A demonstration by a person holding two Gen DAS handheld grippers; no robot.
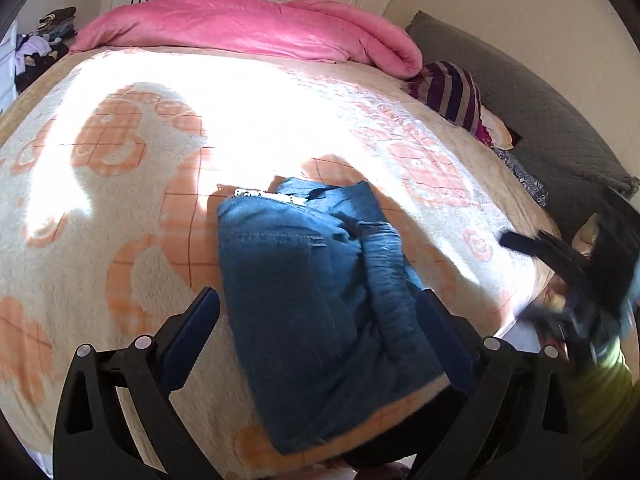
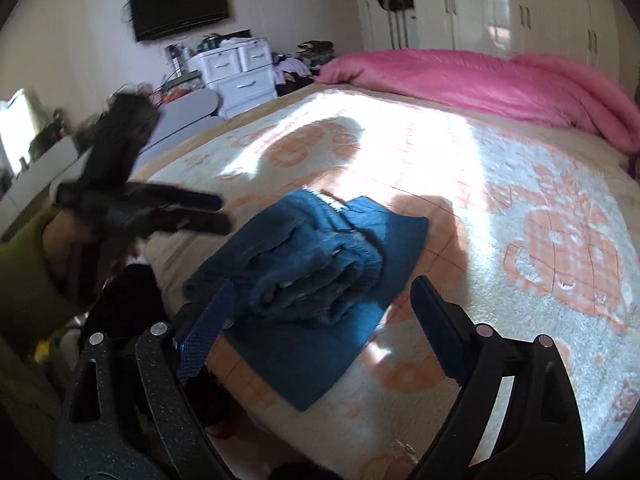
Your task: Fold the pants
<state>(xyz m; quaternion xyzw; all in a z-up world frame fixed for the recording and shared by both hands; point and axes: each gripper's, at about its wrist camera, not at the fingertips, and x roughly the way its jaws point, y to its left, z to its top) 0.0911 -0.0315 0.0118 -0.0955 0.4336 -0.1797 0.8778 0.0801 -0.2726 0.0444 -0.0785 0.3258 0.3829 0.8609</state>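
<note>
Fingers spread wide on both tools, nothing between them: the left gripper (image 1: 320, 312) and right gripper (image 2: 324, 300) have let go. The pants (image 1: 320, 300) lie in a compact folded bundle at lower centre of both views, near the edge of the bed (image 1: 120, 200). The fold looks essentially done; perhaps a tidy-up remains. Both tools angle downward above the bundle, clear of the cloth.

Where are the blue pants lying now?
In both wrist views the folded blue pants lie on the patterned blanket near the bed's front edge, far from the pink duvet.
</note>
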